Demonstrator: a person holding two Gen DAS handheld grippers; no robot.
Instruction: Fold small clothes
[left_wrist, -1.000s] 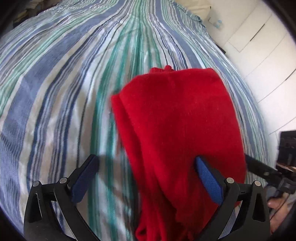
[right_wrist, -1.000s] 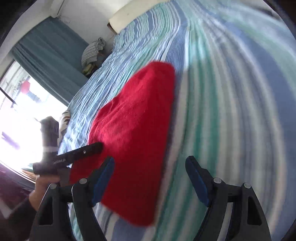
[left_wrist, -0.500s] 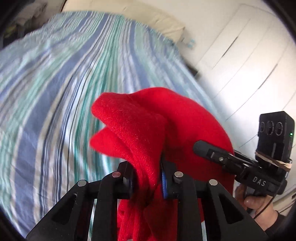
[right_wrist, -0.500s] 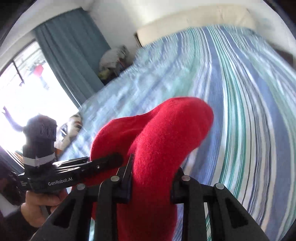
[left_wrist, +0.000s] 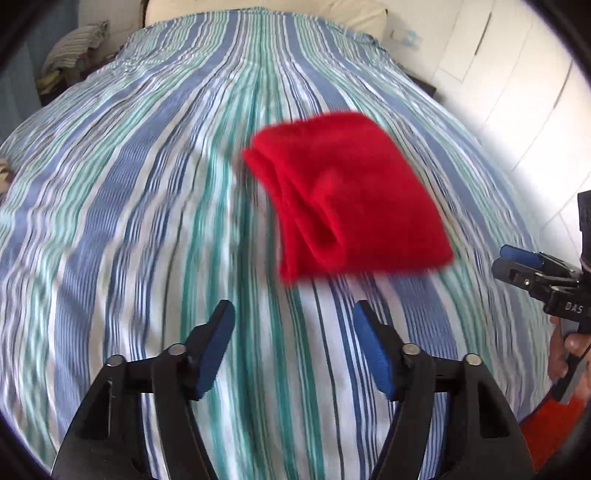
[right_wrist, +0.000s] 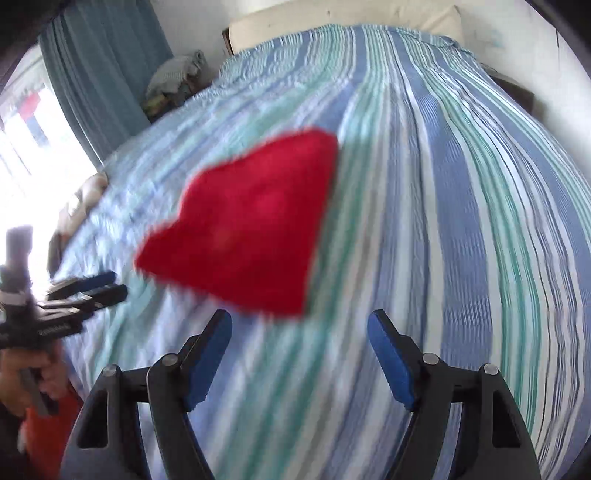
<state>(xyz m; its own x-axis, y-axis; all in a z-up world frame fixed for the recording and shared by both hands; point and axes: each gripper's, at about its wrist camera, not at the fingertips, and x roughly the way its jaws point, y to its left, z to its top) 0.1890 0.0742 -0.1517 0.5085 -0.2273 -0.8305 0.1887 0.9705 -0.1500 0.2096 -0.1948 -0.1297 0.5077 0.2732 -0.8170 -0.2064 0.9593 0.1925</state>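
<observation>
A small red knitted garment lies folded in a thick bundle on the striped bedspread. It also shows blurred in the right wrist view as the red garment. My left gripper hovers short of its near edge, jaws opening, nothing between the blue pads. My right gripper is likewise just short of the garment, jaws opening and holding nothing. Each gripper appears at the edge of the other's view: the right gripper and the left gripper.
The bed runs back to a cream headboard. A heap of clothes sits by the blue curtain at the far left. White cupboard doors stand to the right of the bed. A hand grips the right tool.
Half a second ago both grippers were shut on the lifted red garment. Now both have let go and pulled back, and the garment lies folded over on the bed.
</observation>
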